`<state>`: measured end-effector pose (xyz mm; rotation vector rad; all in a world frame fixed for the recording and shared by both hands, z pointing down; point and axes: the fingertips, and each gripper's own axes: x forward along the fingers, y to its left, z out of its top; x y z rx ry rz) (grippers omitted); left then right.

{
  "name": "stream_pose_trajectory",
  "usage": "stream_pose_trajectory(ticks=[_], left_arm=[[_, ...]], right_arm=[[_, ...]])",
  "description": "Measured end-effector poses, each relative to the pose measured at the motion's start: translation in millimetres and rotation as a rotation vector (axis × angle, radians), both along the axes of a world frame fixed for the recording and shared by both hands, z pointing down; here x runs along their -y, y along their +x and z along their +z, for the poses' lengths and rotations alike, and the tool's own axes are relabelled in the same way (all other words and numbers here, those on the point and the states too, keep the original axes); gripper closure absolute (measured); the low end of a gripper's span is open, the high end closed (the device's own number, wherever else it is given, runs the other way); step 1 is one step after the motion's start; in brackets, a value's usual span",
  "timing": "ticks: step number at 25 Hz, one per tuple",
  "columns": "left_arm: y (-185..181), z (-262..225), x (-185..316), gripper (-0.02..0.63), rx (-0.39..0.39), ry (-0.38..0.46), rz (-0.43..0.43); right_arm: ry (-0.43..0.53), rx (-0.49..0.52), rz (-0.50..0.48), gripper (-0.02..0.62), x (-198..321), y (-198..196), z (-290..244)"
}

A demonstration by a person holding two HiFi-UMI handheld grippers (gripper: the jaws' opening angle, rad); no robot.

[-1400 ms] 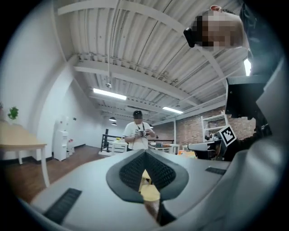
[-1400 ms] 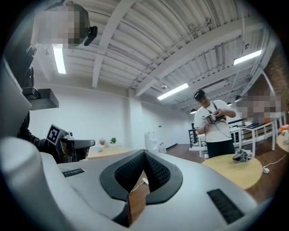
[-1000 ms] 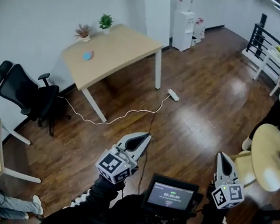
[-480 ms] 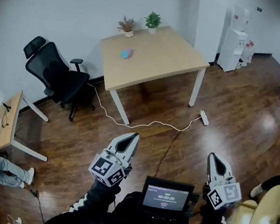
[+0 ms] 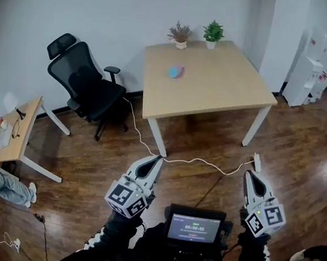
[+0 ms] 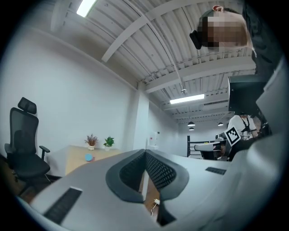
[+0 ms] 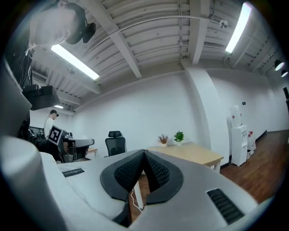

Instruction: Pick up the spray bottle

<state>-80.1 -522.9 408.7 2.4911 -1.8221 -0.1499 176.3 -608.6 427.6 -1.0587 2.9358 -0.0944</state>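
Note:
A small blue and pink object (image 5: 175, 71) lies on the light wooden table (image 5: 228, 87) across the room; too small to tell whether it is the spray bottle. The left gripper view shows it as a blue dot (image 6: 88, 157) on the tabletop. My left gripper (image 5: 159, 158) and right gripper (image 5: 247, 173) are held level over the floor, well short of the table. Both are shut with nothing between their jaws. In their own views the left gripper's pads (image 6: 156, 171) and the right gripper's pads (image 7: 156, 170) meet at the tips.
Two potted plants (image 5: 196, 33) stand at the table's far edge. A black office chair (image 5: 83, 84) is left of the table. A white cable with a power strip (image 5: 256, 162) runs over the wooden floor. A small desk (image 5: 15, 132) and a seated person are at far left. A water dispenser (image 5: 308, 80) stands right.
The whole view has swung round: the table has shifted from upper left to upper centre-right, and the chair and small desk have moved right. Both grippers stay shut and side by side.

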Motion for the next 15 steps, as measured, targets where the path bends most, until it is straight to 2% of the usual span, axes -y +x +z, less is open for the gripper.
stream_pose_trajectory(ticks=[7, 10, 12, 15], left_arm=[[-178, -18, 149, 0.592, 0.011, 0.027, -0.019], [-249, -18, 207, 0.592, 0.009, 0.029, -0.046], [-277, -22, 252, 0.592, 0.027, 0.022, -0.042], [-295, -34, 324, 0.592, 0.116, 0.026, 0.019]], right_arm=[[-0.035, 0.007, 0.008, 0.58, 160, -180, -15], [-0.035, -0.007, -0.018, 0.58, 221, -247, -15], [-0.025, -0.034, -0.05, 0.58, 270, -281, -20], [0.006, -0.054, -0.115, 0.58, 346, -325, -40]])
